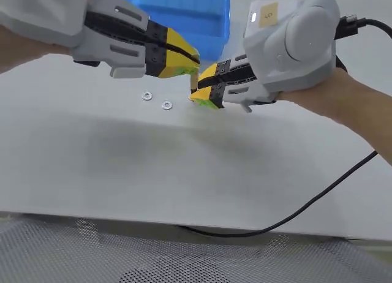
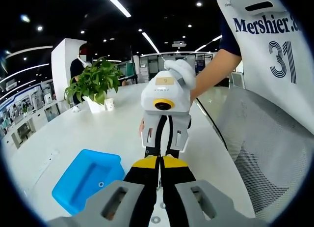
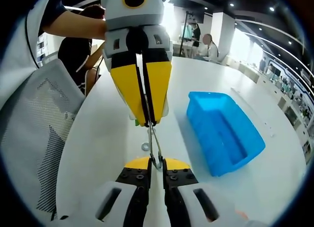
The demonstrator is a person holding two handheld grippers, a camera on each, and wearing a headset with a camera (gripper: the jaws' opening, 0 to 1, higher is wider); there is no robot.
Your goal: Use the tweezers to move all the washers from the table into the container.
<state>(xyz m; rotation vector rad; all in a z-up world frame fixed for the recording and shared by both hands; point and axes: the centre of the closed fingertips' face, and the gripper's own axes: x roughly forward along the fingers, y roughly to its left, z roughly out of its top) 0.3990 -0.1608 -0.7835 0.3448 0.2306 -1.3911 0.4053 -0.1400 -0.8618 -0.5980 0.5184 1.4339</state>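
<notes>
The left hand-held gripper [image 1: 191, 57] reaches in from the upper left of the head view with its yellow-tipped jaws pressed together. The right hand-held gripper [image 1: 202, 93] faces it from the right, its jaws also pressed together. The 2 tips sit just apart, nearly nose to nose above the desk [image 1: 184, 166]. This is a wide, pale surface with a black cable trailing over its near edge.

The blue container [image 1: 184, 16] stands on the desk beyond the 2 hand-held grippers, open side up.

The tweezers [image 3: 153, 141] span the short gap between the tips. In the right gripper view, 1 end is pinched in the right hand-held gripper's jaws and the other is pinched at the tip of the left one.

The washers lie flat on the desk outside the container. 1 washer [image 1: 147, 96] and a 2nd washer [image 1: 166, 105] sit near each other, just left of the right hand-held gripper's tip.
</notes>
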